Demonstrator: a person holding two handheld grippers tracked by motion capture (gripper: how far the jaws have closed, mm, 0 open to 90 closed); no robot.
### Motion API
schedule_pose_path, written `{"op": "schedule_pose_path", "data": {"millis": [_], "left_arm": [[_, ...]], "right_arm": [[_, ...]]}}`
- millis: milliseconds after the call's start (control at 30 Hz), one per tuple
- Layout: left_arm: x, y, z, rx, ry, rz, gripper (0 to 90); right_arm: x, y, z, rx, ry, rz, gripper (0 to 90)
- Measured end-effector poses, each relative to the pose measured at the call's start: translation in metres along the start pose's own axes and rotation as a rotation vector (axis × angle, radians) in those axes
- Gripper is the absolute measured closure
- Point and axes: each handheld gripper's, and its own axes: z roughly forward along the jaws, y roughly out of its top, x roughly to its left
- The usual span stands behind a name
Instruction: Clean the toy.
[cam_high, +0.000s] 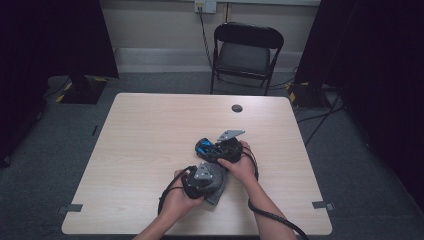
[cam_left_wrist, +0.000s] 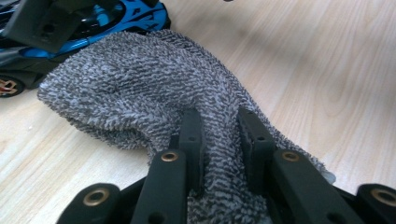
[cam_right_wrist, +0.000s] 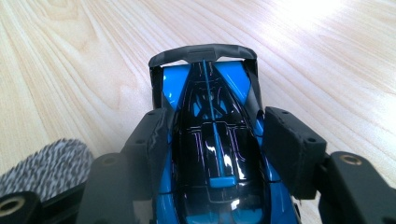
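A blue and black toy car sits between the jaws of my right gripper, which is shut on its sides; its rear wing points away from the camera. In the high view the car is near the table's middle, with the right gripper beside it. My left gripper is shut on a bunched grey towelling cloth, which rests on the table and touches the car. From above, the left gripper lies over the cloth, just in front of the car.
The wooden table has a dark round grommet near its far edge. A black folding chair stands behind the table. Cables trail from both grippers toward the front edge.
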Motion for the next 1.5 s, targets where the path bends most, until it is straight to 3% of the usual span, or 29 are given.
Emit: {"op": "schedule_pose_path", "data": {"millis": [733, 1067, 1300, 1500], "left_arm": [[-0.011, 0.004, 0.005, -0.013, -0.037, 0.031, 73.8], [-0.014, 0.008, 0.001, -0.036, -0.074, 0.040, 73.8], [-0.008, 0.011, -0.010, -0.061, -0.072, 0.040, 73.8], [0.002, 0.012, -0.020, -0.069, -0.059, 0.011, 73.9]], "right_arm": [[0.000, 0.000, 0.000, 0.001, 0.000, 0.000, 41.3], [0.000, 0.001, 0.000, 0.003, 0.002, 0.002, 41.3], [-0.001, 0.000, 0.000, 0.000, 0.004, 0.003, 41.3], [-0.001, 0.000, 0.000, -0.002, 0.004, 0.002, 41.4]]}}
